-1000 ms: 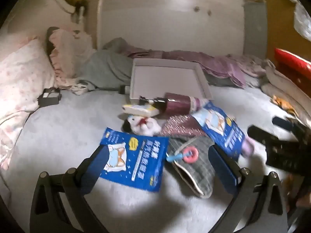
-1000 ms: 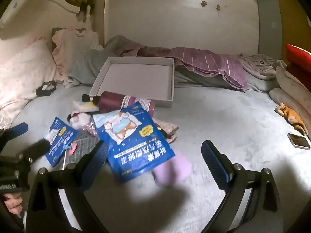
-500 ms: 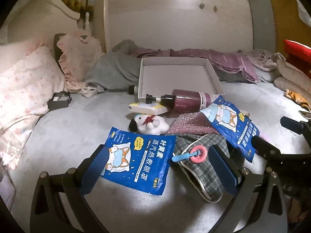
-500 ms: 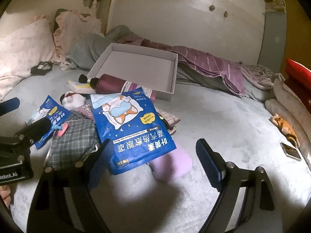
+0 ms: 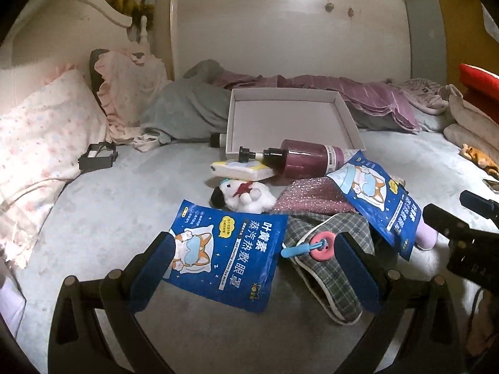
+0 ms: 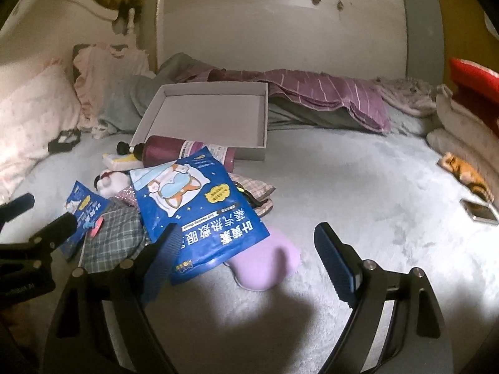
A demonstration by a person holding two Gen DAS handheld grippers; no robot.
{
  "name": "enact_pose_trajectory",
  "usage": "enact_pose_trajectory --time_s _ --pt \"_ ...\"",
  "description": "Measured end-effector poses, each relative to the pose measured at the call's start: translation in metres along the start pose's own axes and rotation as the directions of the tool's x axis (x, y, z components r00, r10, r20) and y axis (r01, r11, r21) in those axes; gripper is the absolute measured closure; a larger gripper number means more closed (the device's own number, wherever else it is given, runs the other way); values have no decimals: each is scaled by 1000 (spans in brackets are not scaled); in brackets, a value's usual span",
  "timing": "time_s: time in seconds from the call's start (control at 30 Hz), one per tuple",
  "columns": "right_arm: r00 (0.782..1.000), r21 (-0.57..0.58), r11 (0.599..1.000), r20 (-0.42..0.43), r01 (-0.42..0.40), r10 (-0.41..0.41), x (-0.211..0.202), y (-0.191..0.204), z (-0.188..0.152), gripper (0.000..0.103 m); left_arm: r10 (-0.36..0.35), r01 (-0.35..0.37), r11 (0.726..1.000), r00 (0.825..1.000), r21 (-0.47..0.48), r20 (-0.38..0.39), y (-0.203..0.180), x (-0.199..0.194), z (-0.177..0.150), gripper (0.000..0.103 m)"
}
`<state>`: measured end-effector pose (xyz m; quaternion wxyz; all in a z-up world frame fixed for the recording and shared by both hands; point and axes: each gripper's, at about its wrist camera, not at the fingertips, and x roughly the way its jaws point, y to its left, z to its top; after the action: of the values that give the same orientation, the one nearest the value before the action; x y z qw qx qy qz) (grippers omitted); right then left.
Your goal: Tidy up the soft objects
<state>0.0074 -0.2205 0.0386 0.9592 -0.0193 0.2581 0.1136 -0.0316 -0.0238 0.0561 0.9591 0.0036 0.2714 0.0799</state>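
Nothing sorted yet: box [image 5: 290, 121] empty, packets, plush [image 5: 246, 196] and pouch [image 5: 327, 261] heaped before it; both tongs [image 5: 252, 258] [image 6: 246, 255] spread, holding nothing

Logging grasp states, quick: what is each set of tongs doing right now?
Left tongs: open, holding nothing.
Right tongs: open, holding nothing.

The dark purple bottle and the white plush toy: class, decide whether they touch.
Apart. The left wrist view shows the dark purple bottle lying behind the white plush toy, with a yellow and white packet and a gap between them.
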Motion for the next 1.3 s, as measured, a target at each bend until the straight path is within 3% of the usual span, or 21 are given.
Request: enact_pose_trajectory --time_s 0.8,1.3 --pt "999 22 1000 -50 -2 4 12 -1 -2 16 -3 3 999 1000 -49 3 10 3 -2 0" --pt "999 -10 1000 -39 -3 2 9 4 -2 16 -41 41 993 999 -106 -5 20 6 -4 0"
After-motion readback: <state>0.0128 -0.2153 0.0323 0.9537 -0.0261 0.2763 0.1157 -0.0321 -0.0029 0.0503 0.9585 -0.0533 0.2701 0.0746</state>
